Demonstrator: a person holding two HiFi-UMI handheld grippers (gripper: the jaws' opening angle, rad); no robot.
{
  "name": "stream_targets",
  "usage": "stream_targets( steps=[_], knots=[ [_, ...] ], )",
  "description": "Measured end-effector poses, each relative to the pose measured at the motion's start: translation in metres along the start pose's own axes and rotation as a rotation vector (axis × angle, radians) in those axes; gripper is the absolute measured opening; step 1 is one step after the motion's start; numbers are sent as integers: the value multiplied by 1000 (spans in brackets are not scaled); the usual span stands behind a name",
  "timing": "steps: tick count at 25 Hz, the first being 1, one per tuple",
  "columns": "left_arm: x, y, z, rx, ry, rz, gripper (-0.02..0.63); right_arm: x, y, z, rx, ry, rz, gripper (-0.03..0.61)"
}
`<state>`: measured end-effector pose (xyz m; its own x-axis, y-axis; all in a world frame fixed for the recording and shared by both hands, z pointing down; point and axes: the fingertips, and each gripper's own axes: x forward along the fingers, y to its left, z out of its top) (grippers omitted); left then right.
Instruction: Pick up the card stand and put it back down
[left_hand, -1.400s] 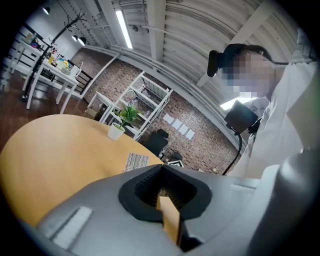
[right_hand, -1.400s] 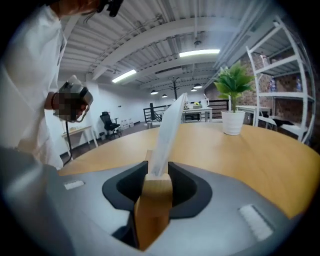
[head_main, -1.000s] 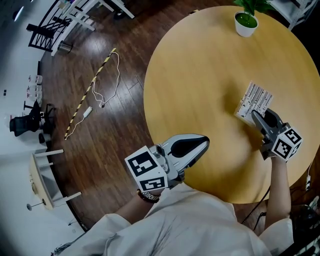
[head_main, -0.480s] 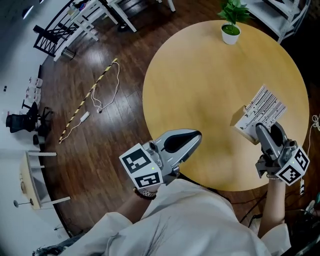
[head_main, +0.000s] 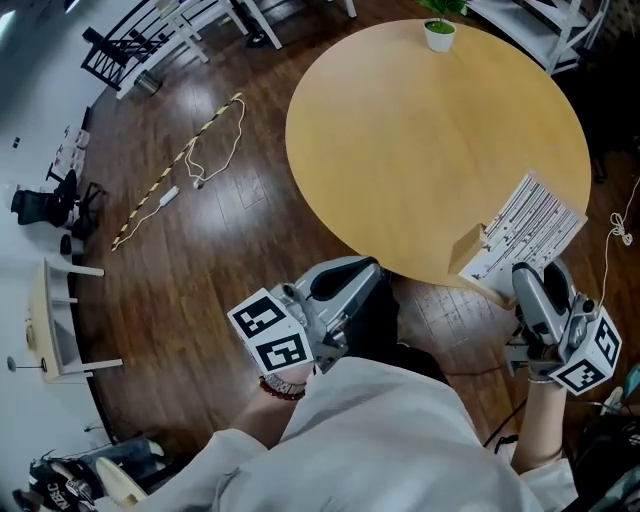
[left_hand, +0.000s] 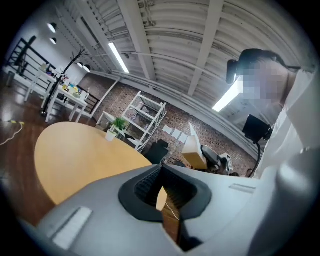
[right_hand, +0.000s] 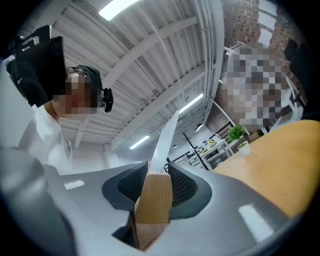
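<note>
The card stand, a pale wooden block with an upright white printed card, hangs tilted over the near right rim of the round wooden table. My right gripper is shut on the block from the near side. In the right gripper view the block sits pinched between the ribbed pads, and the card rises from it. My left gripper is held close to my body, off the table and over the floor, jaws together with nothing in them. In the left gripper view its jaws show only a thin slit.
A small potted plant stands at the table's far edge. On the dark wood floor to the left lie a white cable and a striped stick. White furniture and a black rack line the far left; white shelving is at the far right.
The card stand has come off the tabletop and moved toward me with the right gripper, now hanging over the table's rim. The left gripper has drawn back from the table edge.
</note>
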<state>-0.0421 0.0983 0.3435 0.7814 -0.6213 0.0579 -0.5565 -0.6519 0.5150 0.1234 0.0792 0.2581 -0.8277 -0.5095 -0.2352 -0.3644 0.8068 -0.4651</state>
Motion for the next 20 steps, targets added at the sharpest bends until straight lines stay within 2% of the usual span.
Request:
stream_targets(
  steps=[2,5,9,13,15,18,20],
  knots=[
    [0,-18,3,-22,3,14,-14,-15,11,6,61,-3,0,133],
    [-10,-77,8,25,3,19,-14,-60,58,20,111,-27,1,132],
    [-7,-70,2,78,31,-27,-14,-68,54,-4,142,-69,-29,132],
    [-20,-81,-3,115,61,-88,-9,-74,81,-5,98,-114,-51,132],
    [-24,-93,-2,157,99,-149,-9,-72,95,1,70,-139,-53,132],
    [-46,-151,-4,225,128,-235,-9,-89,144,15,49,-166,-60,132],
    [-58,-182,1,215,107,-274,-8,-97,170,23,35,-175,-74,132]
  ],
)
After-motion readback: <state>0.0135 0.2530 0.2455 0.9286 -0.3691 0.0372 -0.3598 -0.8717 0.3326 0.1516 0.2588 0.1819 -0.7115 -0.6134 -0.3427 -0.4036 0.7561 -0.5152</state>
